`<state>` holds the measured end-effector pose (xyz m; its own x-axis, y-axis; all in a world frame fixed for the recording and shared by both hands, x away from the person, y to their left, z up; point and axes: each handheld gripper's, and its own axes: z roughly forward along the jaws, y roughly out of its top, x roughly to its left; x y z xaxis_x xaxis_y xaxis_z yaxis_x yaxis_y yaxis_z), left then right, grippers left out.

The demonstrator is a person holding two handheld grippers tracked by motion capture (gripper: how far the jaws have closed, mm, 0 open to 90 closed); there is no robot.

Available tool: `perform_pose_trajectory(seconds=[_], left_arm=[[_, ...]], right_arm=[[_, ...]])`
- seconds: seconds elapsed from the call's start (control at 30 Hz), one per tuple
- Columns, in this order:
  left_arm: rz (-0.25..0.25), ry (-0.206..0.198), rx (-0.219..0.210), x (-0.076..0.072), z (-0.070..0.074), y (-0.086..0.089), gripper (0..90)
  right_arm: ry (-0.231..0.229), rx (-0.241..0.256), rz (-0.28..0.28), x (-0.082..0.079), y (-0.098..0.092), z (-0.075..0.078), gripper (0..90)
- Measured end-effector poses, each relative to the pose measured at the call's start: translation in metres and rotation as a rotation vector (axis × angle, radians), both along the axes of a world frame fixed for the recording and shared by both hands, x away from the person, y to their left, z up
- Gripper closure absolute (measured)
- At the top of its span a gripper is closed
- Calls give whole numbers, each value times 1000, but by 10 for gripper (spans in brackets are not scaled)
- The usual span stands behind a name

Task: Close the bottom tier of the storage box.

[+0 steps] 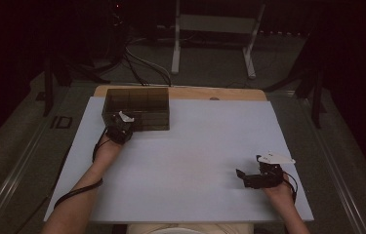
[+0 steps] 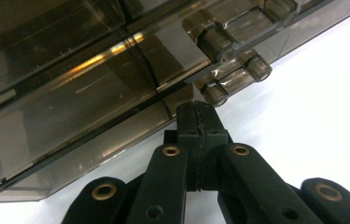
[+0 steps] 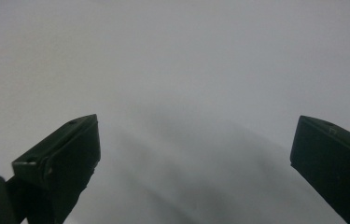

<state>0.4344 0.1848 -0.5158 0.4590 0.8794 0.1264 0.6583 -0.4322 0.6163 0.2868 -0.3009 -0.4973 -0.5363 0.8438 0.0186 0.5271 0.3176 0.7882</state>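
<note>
From where I stand, nothing here can be read. The smoky clear box (image 1: pixel 136 109) at the far left of the tabletop (image 1: pixel 195 146) carries no label, brand or number on its walls or lid, and up close its hinge side (image 2: pixel 228 65) is bare plastic too. The tabletop beside the box is plain and unmarked. The black claws bear no lettering either, and the white tags on top of them are too small to make out any print.

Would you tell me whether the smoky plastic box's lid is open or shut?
Shut: in the left gripper view the box has its lid flat on the base, seam closed beside the hinge. The left gripper is closed at that edge.
</note>
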Motion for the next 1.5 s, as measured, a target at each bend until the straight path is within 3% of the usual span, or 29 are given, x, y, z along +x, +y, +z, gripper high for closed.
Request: perform_pose_trajectory(seconds=[0.43, 0.67, 1.0, 1.23, 1.37, 1.43, 1.5], left_arm=[[-10, 9, -11, 2, 0, 1, 900], [-21, 2, -11, -7, 2, 1, 900], [-8, 19, -56, -13, 12, -1, 900], [-10, 38, -79, -16, 14, -2, 797], [-2, 40, -78, -18, 14, -4, 615], [-15, 50, -88, -19, 15, -5, 602], [-24, 65, -89, -19, 15, -6, 530]], right_arm=[[3, 1, -3, 0, -1, 0, 13], [1, 3, -4, 0, -2, 0, 13], [1, 7, -3, 0, -1, 0, 13], [0, 7, 0, 0, -1, 0, 13], [1, 7, -2, 0, -1, 0, 13], [1, 7, -1, 0, -1, 0, 13], [2, 7, 1, 0, -1, 0, 13]])
